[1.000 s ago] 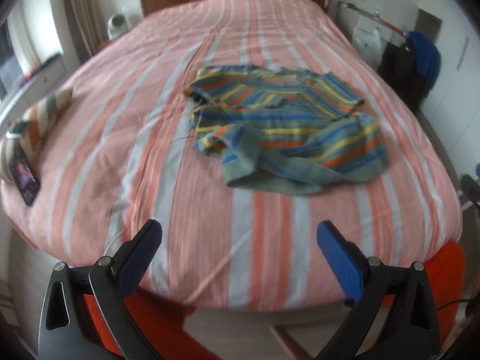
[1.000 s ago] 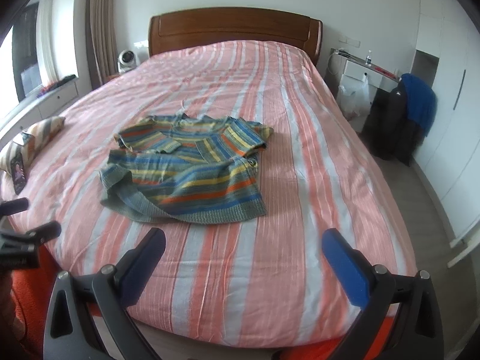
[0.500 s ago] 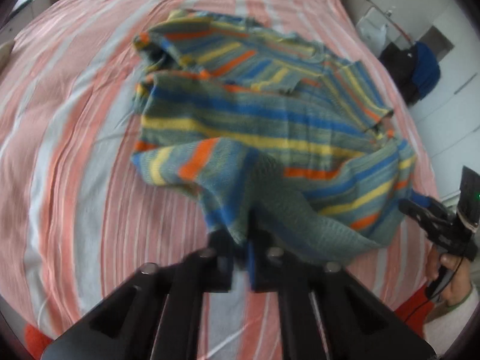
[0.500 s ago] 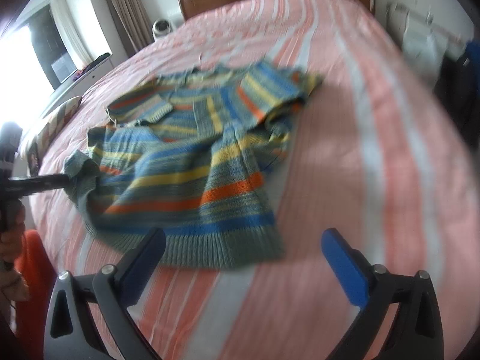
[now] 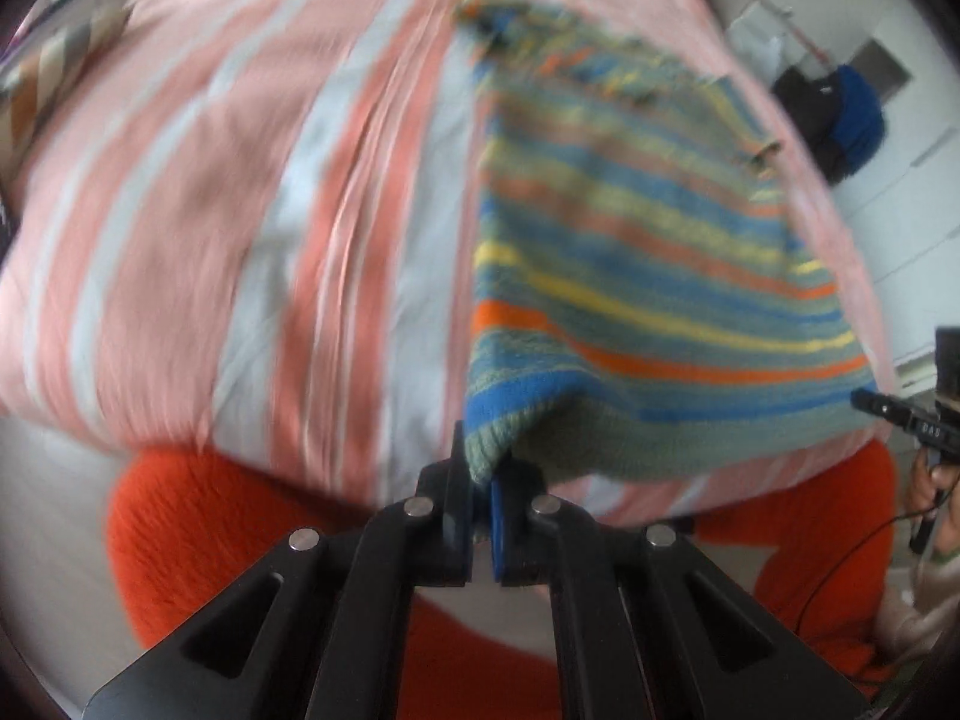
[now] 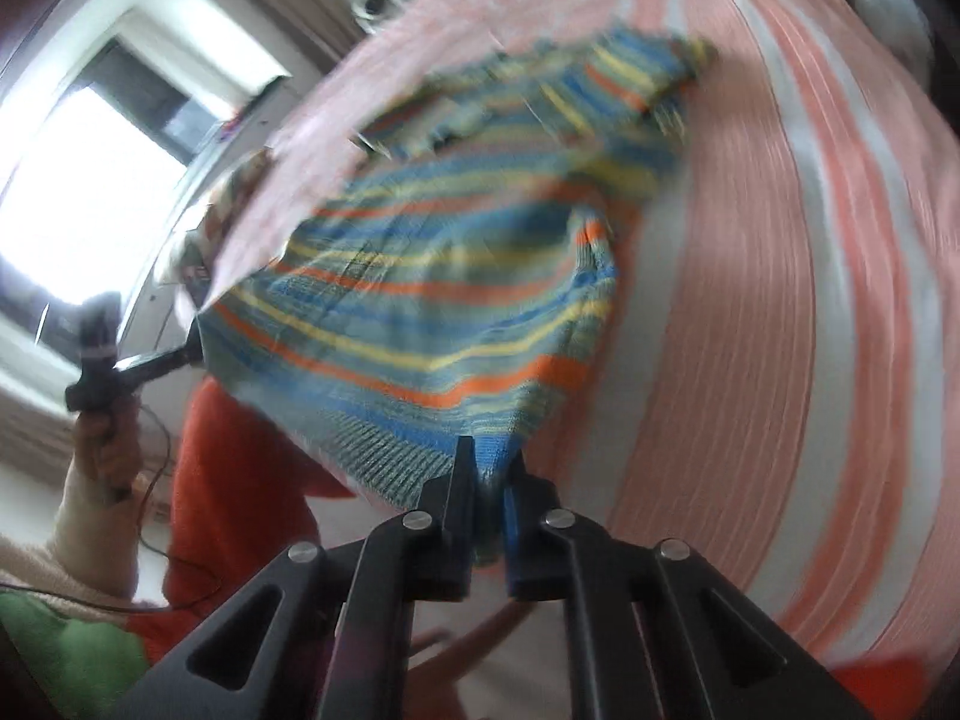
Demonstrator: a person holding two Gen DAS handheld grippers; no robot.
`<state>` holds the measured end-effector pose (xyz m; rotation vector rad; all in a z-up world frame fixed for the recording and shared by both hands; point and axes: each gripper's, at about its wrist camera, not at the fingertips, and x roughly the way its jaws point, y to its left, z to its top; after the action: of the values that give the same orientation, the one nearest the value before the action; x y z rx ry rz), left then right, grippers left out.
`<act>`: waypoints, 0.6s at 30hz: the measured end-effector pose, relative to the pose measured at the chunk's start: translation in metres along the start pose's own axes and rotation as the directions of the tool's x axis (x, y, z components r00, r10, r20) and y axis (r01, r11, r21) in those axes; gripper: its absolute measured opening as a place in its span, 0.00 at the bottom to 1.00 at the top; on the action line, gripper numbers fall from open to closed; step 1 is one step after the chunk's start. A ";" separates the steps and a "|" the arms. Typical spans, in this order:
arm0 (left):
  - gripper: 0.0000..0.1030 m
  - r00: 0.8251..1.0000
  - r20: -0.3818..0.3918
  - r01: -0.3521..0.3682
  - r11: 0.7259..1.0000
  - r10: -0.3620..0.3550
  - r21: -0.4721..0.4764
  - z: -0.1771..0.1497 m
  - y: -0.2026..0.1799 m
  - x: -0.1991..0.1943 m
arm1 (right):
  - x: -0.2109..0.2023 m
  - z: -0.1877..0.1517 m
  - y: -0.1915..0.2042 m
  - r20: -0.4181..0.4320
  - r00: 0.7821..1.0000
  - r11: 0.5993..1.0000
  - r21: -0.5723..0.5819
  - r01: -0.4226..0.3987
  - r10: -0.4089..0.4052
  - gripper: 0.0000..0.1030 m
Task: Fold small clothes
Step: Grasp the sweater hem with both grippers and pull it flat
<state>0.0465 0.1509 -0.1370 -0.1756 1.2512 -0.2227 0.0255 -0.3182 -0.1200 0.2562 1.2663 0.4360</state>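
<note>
1. Sweater [image 5: 648,276], striped, spreads ahead of both tongs over the bed [image 5: 198,228].
2. Left tongs [image 5: 480,516] are clamped on one hem corner; right tongs [image 6: 486,510] have just closed on the other.
3. Only the right view shows a window [image 6: 78,204], beyond the left tongs.

Each gripper is a black frame of angled arms with triangular cut-outs, joined by round silver pivot screws. The left gripper [image 5: 478,516] and the right gripper [image 6: 487,510] each pair one black finger with one blue-padded finger. At nine o'clock in the right wrist view, a hand [image 6: 108,450] wears a cream sleeve, a thin black cable trailing beneath.
</note>
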 end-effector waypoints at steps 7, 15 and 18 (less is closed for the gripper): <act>0.42 1.000 -0.018 -0.012 1.000 0.012 -0.013 -0.010 0.001 0.011 | 0.029 -0.026 -0.032 0.015 1.000 0.991 0.130 0.014 -0.016 0.18; 0.84 0.988 0.142 0.071 0.996 -0.062 -0.060 -0.010 0.025 -0.009 | 0.012 -0.024 -0.044 0.085 0.991 0.977 0.177 -0.120 0.106 0.75; 0.16 0.999 0.042 0.019 1.000 -0.018 -0.017 0.000 0.002 0.024 | 0.036 -0.020 -0.042 0.038 0.990 0.981 0.132 -0.142 0.138 0.52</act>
<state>0.0541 0.1469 -0.1591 -0.2059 1.2106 -0.2232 0.0218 -0.3411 -0.1743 0.4668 1.2555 0.4662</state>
